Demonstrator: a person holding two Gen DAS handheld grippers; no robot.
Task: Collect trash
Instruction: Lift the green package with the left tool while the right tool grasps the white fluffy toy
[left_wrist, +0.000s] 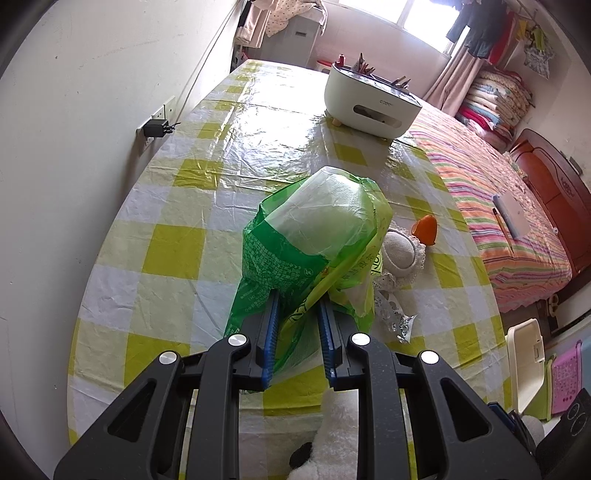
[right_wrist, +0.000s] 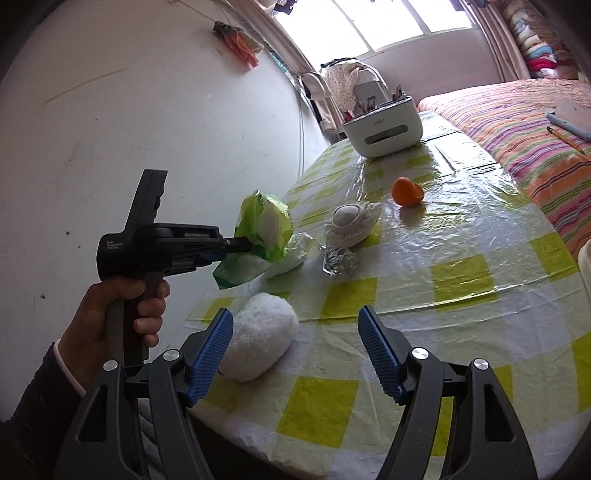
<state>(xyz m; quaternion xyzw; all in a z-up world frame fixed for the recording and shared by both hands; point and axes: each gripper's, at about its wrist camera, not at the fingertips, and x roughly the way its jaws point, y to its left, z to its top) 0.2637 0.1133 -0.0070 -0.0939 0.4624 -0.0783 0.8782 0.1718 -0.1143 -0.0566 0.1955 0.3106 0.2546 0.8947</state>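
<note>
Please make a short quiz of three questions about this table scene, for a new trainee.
1. True or false: the left gripper is shut on the green plastic bag.
2. Which lies nearest the white tissue box? A the orange peel; B the foil wrapper; C the white fluffy object.
3. Fill in: the right gripper is ____, with nothing between its pads.

Key: 1 true; 2 A; 3 open.

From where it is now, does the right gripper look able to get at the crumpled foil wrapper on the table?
Probably yes: the right gripper has its jaws open and empty, and bare tablecloth lies between it and the foil wrapper.
</note>
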